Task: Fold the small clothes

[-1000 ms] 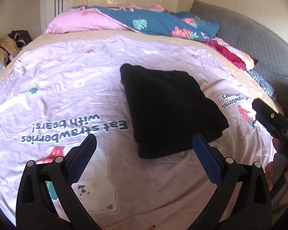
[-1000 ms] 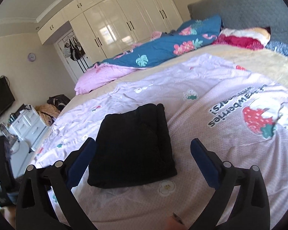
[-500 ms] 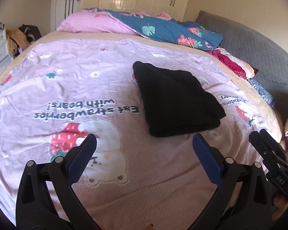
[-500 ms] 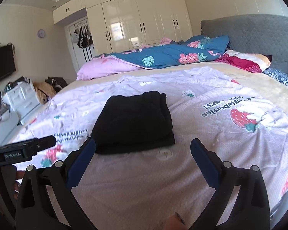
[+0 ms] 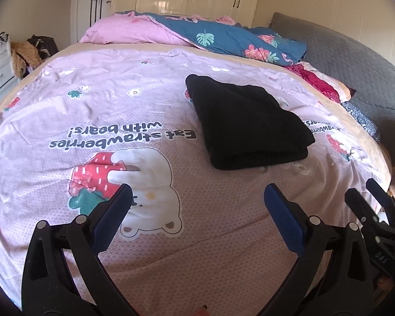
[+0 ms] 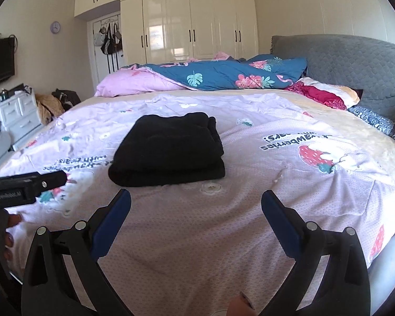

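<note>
Bedroom with white wardrobes; on the bed a lilac bear-print sheet (image 5: 171, 250) carries the black folded garment (image 6: 168, 150), lying near the middle, well apart from both grippers. Left gripper (image 5: 197, 205) and right gripper (image 6: 196, 204) hover spread wide and empty near the bed's front edge. Folding looks finished; next probably another garment is needed. Nothing blocks the way.

Plain black folded garment (image 5: 247, 121) on a pale lilac bedsheet (image 5: 197, 250) printed with red strawberries and white bears (black lettering too); teal floral quilt (image 6: 223, 77), grey headboard (image 6: 355, 60).
</note>
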Demonstrator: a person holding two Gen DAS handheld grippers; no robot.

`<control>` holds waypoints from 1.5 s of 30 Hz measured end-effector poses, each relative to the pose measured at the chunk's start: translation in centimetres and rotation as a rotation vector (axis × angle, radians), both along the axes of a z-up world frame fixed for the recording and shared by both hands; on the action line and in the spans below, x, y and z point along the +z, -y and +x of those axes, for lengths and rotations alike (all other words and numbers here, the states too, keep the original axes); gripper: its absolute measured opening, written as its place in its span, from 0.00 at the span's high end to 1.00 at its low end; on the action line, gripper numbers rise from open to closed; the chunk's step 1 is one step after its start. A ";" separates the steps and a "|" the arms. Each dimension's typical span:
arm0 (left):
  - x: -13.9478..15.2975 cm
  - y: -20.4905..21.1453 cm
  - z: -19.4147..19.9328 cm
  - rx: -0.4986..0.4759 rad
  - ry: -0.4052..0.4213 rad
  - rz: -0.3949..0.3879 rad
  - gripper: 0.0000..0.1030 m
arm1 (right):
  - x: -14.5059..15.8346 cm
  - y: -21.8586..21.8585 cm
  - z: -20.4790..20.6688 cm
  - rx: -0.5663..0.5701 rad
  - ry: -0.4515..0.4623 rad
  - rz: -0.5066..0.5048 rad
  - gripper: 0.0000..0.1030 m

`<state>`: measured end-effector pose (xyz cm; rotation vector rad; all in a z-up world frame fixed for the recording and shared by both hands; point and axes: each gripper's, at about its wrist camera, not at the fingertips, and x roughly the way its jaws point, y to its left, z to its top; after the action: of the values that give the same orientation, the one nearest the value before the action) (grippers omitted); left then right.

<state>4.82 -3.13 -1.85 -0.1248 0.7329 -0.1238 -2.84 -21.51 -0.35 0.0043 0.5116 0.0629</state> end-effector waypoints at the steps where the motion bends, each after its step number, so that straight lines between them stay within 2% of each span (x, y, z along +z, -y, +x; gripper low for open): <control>1: 0.0 0.1 0.0 -0.002 0.003 0.001 0.09 | -0.1 0.1 0.1 -0.001 -0.005 0.002 0.04; 15: -0.2 -0.4 0.2 0.016 -0.021 -0.014 0.09 | -0.9 0.4 1.0 -0.023 -0.044 0.003 0.04; 45: -0.3 -0.4 0.4 0.029 -0.037 0.000 0.09 | -1.4 0.5 1.4 -0.023 -0.054 -0.001 0.04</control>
<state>5.20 -2.72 -2.19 -0.1375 0.7680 -0.0943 -1.46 -22.03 -1.74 0.0114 0.5656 0.0398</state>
